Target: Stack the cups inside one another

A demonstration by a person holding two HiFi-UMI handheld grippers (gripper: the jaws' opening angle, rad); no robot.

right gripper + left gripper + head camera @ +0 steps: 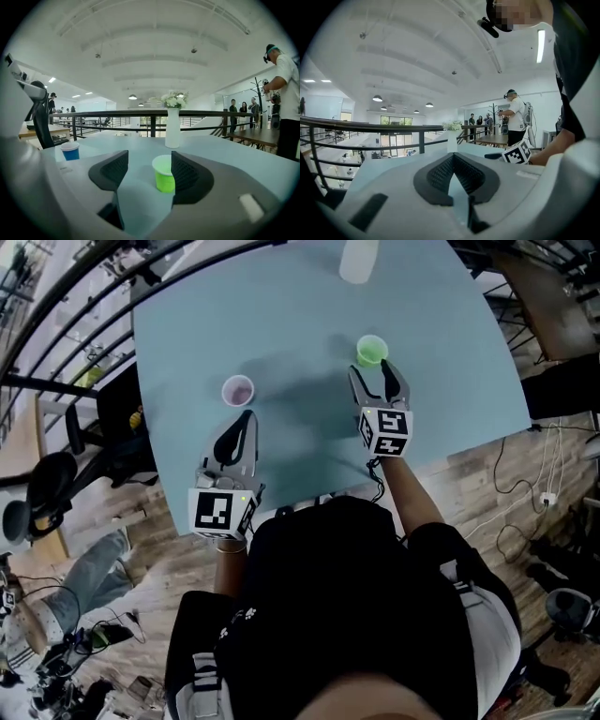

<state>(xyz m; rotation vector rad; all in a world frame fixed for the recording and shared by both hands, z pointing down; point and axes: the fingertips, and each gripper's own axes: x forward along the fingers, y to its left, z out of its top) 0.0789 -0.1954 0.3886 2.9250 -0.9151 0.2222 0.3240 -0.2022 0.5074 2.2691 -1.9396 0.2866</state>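
Left gripper sits pressed together near the pink cup, right gripper spread at the green cup on the table, in the head view; the left gripper view shows nothing held; the right gripper view sets that cup beside one pad, and we judge it light, crushable, best pinched gently at its wall.

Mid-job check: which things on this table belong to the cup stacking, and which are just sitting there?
Job:
- green cup
- second cup, to its left in the head view

Lying about:
- white vase
- flowers in it
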